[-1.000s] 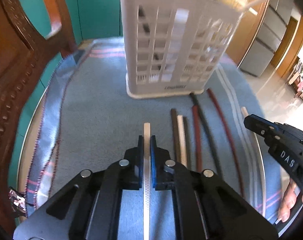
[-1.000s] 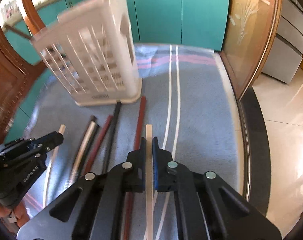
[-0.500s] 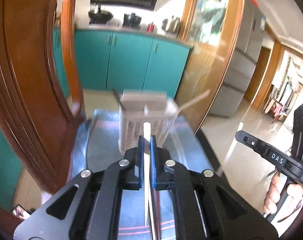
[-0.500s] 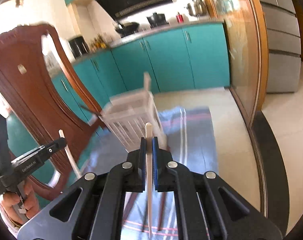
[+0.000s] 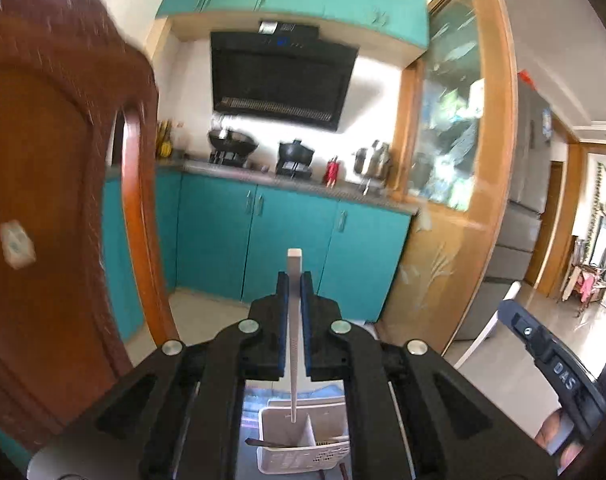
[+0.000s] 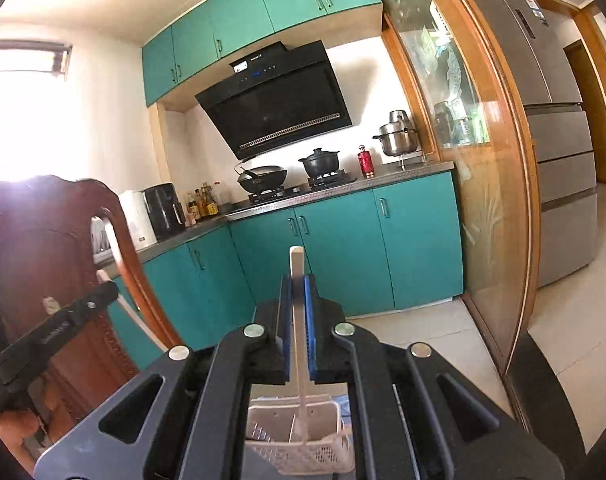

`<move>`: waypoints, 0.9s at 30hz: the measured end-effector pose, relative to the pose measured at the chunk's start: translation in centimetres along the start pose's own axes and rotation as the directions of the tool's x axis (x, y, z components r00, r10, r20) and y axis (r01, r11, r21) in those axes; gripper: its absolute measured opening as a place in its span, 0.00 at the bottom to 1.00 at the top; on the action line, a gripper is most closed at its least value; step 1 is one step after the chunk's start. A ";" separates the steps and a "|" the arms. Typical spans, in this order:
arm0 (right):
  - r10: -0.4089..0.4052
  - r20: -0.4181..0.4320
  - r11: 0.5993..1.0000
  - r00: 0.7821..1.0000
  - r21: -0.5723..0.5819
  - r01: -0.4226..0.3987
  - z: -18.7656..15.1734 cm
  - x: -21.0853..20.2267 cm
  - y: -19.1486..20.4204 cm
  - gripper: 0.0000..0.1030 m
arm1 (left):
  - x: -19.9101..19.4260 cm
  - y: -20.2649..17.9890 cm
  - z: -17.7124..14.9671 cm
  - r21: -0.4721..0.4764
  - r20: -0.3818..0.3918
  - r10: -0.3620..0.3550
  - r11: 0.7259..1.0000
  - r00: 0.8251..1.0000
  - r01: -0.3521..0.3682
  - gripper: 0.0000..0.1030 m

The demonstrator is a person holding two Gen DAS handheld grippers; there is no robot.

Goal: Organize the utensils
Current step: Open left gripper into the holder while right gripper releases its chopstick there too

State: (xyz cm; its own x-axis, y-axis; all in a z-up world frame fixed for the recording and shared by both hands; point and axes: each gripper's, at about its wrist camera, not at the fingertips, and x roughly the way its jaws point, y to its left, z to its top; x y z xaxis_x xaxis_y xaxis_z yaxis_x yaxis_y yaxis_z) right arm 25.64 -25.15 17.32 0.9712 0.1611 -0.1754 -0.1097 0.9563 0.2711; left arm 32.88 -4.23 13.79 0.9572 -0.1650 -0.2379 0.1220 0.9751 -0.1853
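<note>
My left gripper (image 5: 294, 280) is shut on a pale chopstick (image 5: 294, 340) that points up, its lower tip hanging over the white slotted utensil basket (image 5: 303, 454) seen below between the gripper arms. My right gripper (image 6: 297, 284) is shut on another pale chopstick (image 6: 299, 344), its lower end reaching down into the same basket (image 6: 303, 446). The right gripper also shows at the lower right of the left wrist view (image 5: 543, 356), the left gripper at the left of the right wrist view (image 6: 55, 332). A dark utensil lies in the basket.
A carved wooden chair back (image 5: 55, 208) stands close on the left. Teal kitchen cabinets (image 5: 287, 240), a stove with pots and a range hood (image 5: 279, 80) are ahead. A wood-framed glass partition (image 6: 475, 200) and a fridge (image 6: 559, 128) are to the right.
Both grippers have lifted their chopsticks off the cloth and tilted upward. The views swung from the table to the kitchen wall, and the basket now sits beneath the grippers.
</note>
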 end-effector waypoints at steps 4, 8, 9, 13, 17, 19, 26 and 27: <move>-0.017 0.014 1.000 1.000 0.002 0.017 -1.7 2.4 -0.8 0.06 | 3.3 0.8 -2.6 0.009 -0.061 0.038 0.999 0.997 -0.038 0.07; -0.015 0.039 0.998 0.999 0.065 0.013 -2.0 4.0 -2.2 0.06 | 4.9 1.5 -5.1 0.012 -0.113 0.054 0.999 0.992 -0.053 0.07; -0.012 0.042 0.998 0.999 0.069 0.009 -2.0 4.5 -2.1 0.06 | 5.2 1.7 -5.7 0.014 -0.124 0.058 0.998 0.991 -0.057 0.07; -0.007 0.023 0.999 1.000 0.036 0.006 -3.7 5.7 -2.2 0.07 | 5.7 2.1 -8.1 0.016 -0.143 0.067 0.998 0.987 -0.065 0.07; -0.022 -0.039 1.000 0.999 -0.008 0.022 -6.5 7.0 -2.1 0.07 | 5.9 2.3 -10.0 0.016 -0.170 0.063 0.998 0.983 -0.061 0.07; -0.023 -0.049 1.000 0.999 -0.021 0.022 -7.3 6.9 -2.1 0.07 | 5.5 2.3 -10.6 0.021 -0.170 0.061 0.998 0.984 -0.059 0.07; -0.043 0.019 0.998 0.999 -0.043 0.044 -7.1 2.0 -2.1 0.42 | -0.1 2.2 -11.8 0.030 -0.088 0.047 0.999 0.995 -0.045 0.37; -0.044 0.036 0.998 0.998 -0.040 0.045 -7.2 0.8 -2.4 0.43 | -1.5 2.3 -12.1 0.024 -0.077 0.038 0.999 0.996 -0.037 0.38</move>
State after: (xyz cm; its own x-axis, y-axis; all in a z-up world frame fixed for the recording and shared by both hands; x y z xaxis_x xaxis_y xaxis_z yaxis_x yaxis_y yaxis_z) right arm 25.19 -25.54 9.73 0.9821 0.1103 -0.1524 -0.0743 0.9716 0.2245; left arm 28.52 -3.54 2.19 0.9380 -0.1385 -0.3178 0.0931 0.9837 -0.1538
